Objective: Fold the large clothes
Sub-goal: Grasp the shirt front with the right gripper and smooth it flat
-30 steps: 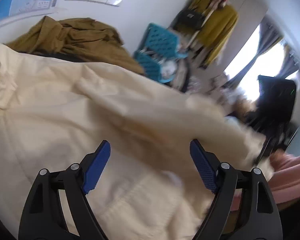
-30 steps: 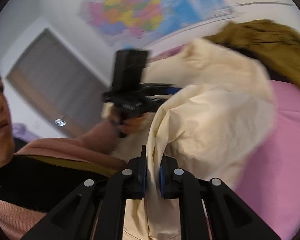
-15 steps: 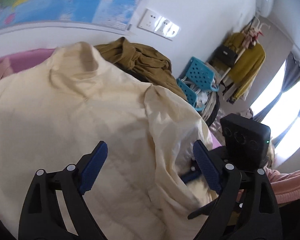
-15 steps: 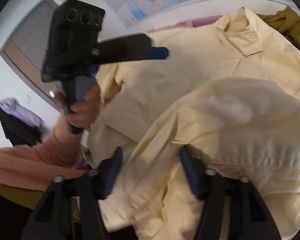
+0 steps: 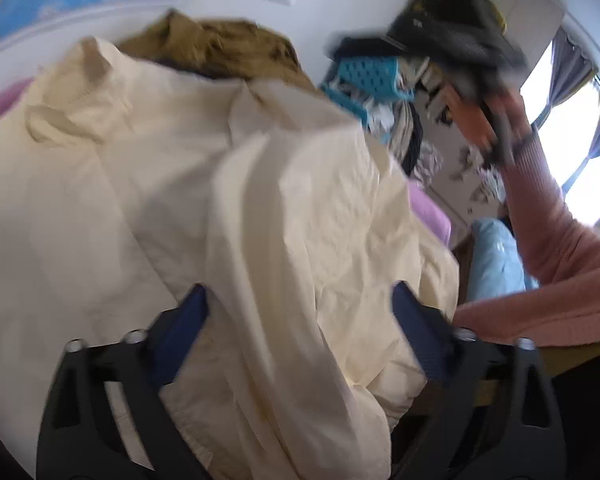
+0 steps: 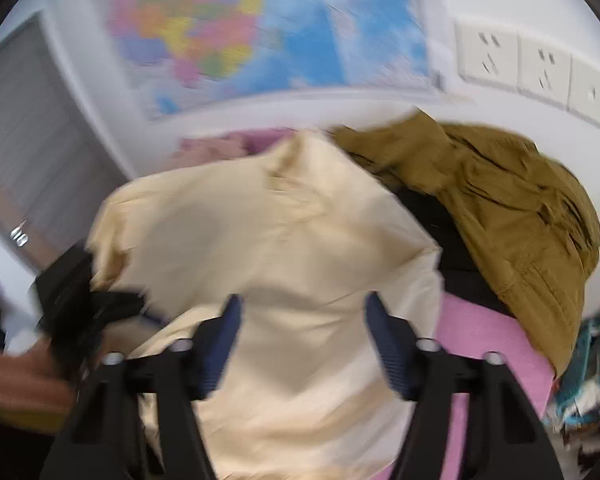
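Folding under way, early stage: cream shirt (image 5: pixel 260 208) spread on pink bed cover (image 6: pixel 484 344), collar toward wall map (image 6: pixel 260 28); one side panel with sleeve laid over the body as a long ridge down the middle. Judged done: first lengthwise fold-in on that side. Judged left: opposite side, smoothing, crosswise folds; hem end bunched and rumpled at near edge. Olive garment (image 6: pixel 500 200) heaped just beyond the shirt, against the wall, unfolded.

Left gripper (image 5: pixel 300 304): pitched downward over the lower half of the shirt, jaws wide, just narrowing a little; folded ridge of cloth running between them, pads not pressing on it.

Right gripper (image 6: pixel 302 312): tilted downward over mid-body of the shirt, jaws moderately wide after just opening, lately easing inward; nothing clamped, cloth lying beneath. Heavy blur in both views.

Pink-sleeved arm (image 5: pixel 540 216) raised at right in left wrist view, carrying the right gripper high, apart from the cloth.
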Motion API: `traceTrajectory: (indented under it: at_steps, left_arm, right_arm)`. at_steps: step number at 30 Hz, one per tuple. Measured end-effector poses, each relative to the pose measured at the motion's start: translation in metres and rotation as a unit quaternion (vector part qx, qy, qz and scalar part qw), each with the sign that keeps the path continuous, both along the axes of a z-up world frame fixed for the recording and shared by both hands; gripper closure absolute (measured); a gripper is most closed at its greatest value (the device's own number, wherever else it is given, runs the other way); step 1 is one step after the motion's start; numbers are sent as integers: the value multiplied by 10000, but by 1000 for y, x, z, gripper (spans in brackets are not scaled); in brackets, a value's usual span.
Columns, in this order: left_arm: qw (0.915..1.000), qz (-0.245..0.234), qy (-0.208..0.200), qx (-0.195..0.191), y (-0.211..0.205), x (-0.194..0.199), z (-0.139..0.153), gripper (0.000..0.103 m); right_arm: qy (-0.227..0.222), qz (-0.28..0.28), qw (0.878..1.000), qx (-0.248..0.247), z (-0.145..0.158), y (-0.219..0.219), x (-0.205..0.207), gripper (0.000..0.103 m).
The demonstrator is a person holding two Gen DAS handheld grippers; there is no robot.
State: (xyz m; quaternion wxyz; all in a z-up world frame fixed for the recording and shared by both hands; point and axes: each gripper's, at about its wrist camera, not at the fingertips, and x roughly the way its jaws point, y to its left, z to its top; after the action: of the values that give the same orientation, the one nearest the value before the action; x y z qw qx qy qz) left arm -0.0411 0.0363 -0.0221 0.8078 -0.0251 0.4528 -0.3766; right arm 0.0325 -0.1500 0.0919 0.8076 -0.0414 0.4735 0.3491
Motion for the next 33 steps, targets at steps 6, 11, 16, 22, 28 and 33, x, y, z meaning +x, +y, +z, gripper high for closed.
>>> traceTrajectory:
  at_steps: [6, 11, 16, 22, 28, 33]
  left_arm:
    - [9998, -147, 121, -28, 5, -10, -6, 75]
    - [9989, -414, -144, -154, 9, -36, 4, 78]
    - [9990, -443, 37, -77, 5, -31, -8, 74]
    - [9996, -178, 222, -52, 19, -18, -12, 75]
    - [9994, 180, -300, 4, 46, -10, 24, 81]
    - [9958, 737, -519, 172, 71, 12, 42, 78]
  right_arm:
    - [749, 113, 9914, -1065, -66, 43, 56, 55]
    - [1394, 111, 9764, -1646, -106, 47, 75, 47]
    - [1615, 317, 9720, -1680, -129, 56, 73, 27]
    - [1352, 201, 9840, -1143, -117, 41, 76, 98]
    - [836, -340, 9945, 523, -48, -5, 72, 99]
    - [787, -856, 9813, 1534, -41, -18, 89, 99]
